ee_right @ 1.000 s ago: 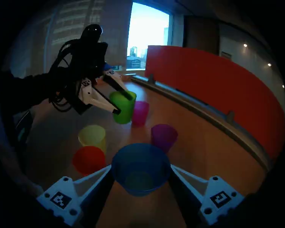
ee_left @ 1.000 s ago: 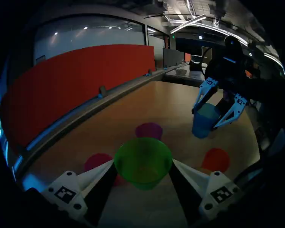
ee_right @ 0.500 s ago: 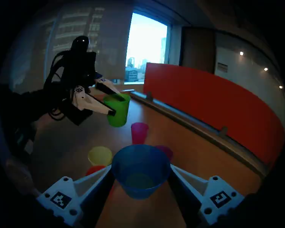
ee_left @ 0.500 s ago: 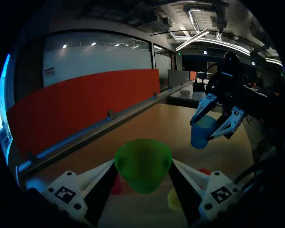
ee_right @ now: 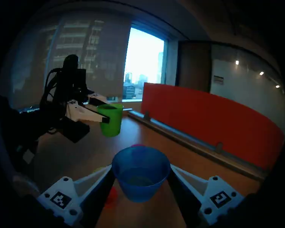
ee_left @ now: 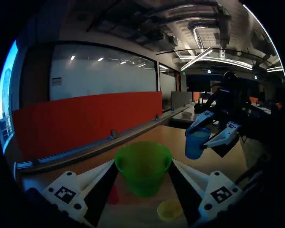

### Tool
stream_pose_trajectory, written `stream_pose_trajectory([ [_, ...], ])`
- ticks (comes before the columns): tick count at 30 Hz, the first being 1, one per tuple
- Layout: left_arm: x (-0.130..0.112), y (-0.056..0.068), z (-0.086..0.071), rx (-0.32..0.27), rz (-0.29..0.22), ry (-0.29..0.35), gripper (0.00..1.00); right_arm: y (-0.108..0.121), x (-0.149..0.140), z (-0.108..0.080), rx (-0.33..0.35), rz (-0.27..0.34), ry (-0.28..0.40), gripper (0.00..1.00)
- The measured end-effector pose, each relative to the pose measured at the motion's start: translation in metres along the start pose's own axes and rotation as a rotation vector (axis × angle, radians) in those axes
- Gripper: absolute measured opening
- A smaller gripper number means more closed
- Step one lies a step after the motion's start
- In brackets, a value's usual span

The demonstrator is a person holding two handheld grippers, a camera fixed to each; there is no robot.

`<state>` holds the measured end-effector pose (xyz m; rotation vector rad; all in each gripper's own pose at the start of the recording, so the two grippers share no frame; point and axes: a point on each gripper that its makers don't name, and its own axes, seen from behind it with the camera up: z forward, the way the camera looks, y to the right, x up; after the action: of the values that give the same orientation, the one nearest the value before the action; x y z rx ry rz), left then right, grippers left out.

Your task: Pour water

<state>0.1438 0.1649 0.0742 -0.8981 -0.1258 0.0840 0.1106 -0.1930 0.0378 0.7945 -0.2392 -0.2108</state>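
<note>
In the left gripper view, my left gripper is shut on a green cup, held upright above the wooden table. Farther right, my right gripper grips a blue cup in the air. In the right gripper view, the blue cup sits upright between the fingers of my right gripper, with a little liquid at its bottom. To the upper left, the left gripper holds the green cup level.
A yellow cup and a pink cup stand on the table below. A red cup and a pink rim peek out beside the blue cup. A red partition runs along the table's far edge.
Both grippers have risen with their cups, so the cups on the table have dropped low in both views. The green and blue cups stay upright and held.
</note>
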Motion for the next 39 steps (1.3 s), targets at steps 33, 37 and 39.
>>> stream_pose_trajectory([
  [33, 0.017, 0.0, -0.015, -0.002, -0.025, 0.08, 0.87, 0.0, 0.039, 0.004, -0.022, 0.025, 0.162, 0.91],
  [37, 0.016, 0.002, -0.018, -0.005, -0.02, 0.079, 0.87, 0.0, 0.044, 0.004, -0.021, 0.022, 0.165, 0.91],
  [39, 0.014, 0.004, -0.018, -0.007, -0.017, 0.078, 0.87, 0.0, 0.047, 0.005, -0.02, 0.022, 0.166, 0.91],
])
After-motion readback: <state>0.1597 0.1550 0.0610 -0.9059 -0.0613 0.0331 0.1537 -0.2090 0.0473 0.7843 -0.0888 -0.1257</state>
